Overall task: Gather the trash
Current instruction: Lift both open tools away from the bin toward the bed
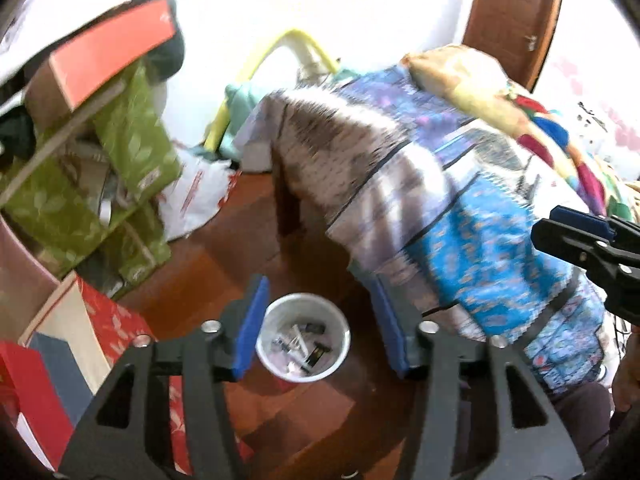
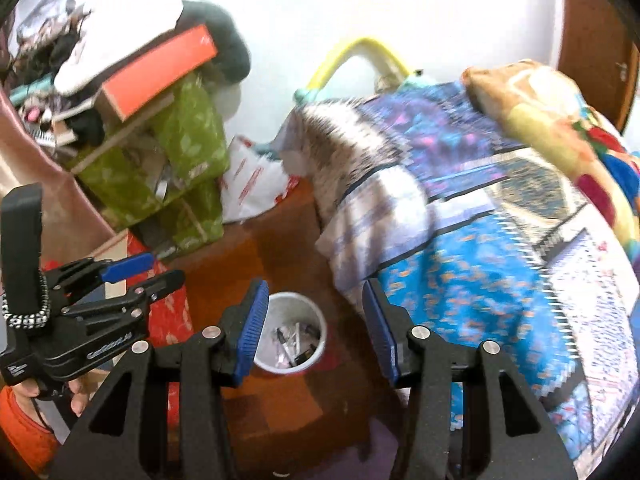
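A small white bin (image 1: 303, 338) stands on the wooden floor and holds several bits of trash: clear wrappers and dark scraps. In the left wrist view it shows far below, between the blue-padded fingers of my left gripper (image 1: 322, 328), which is open and empty. The right gripper (image 1: 544, 224) enters from the right edge over the bed. In the right wrist view the same bin (image 2: 294, 332) lies below my right gripper (image 2: 316, 328), whose jaws stand apart with nothing between them. A hand holds the left gripper (image 2: 166, 268) at the left.
A bed with a blue patterned cover (image 1: 480, 240) and a colourful blanket (image 1: 520, 112) fills the right. Green boxes (image 1: 132, 148) topped by an orange box (image 1: 112, 48) pile up at the left, with red boxes (image 1: 104, 320) and a white plastic bag (image 1: 200, 196) beside them. A brown door (image 1: 516, 16) stands behind.
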The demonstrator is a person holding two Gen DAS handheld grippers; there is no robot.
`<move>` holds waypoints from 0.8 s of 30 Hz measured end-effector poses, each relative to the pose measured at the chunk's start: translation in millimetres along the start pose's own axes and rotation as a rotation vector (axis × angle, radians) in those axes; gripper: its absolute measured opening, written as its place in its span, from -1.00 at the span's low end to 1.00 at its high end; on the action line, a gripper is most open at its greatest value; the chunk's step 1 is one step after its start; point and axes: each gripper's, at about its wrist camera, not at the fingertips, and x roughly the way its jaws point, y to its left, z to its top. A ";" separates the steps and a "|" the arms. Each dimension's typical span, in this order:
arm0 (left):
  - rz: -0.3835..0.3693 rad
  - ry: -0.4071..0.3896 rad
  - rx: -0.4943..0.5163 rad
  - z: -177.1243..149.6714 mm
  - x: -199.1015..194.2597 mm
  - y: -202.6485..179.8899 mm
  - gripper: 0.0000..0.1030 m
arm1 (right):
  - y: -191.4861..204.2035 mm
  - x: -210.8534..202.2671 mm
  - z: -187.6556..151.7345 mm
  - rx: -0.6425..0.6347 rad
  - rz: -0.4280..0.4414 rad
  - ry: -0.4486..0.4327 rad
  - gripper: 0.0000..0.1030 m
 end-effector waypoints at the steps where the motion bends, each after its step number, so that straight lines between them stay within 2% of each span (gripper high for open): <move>1: -0.009 -0.009 0.010 4.5 -5.3 -9.6 0.10 | -6.7 -9.2 0.1 0.010 -0.010 -0.017 -0.12; 7: -0.071 -0.035 0.056 26.8 -17.5 -62.8 0.10 | -50.6 -57.5 -6.3 0.061 -0.089 -0.098 -0.12; 12: -0.114 -0.048 0.109 44.7 -16.2 -112.8 0.10 | -92.3 -86.5 -15.6 0.100 -0.176 -0.132 -0.12; 17: -0.158 -0.028 0.189 61.6 1.1 -169.7 0.10 | -142.4 -102.7 -28.8 0.166 -0.252 -0.129 -0.12; 24: -0.229 0.020 0.237 75.9 35.8 -229.1 0.10 | -206.6 -106.2 -46.8 0.251 -0.340 -0.088 -0.12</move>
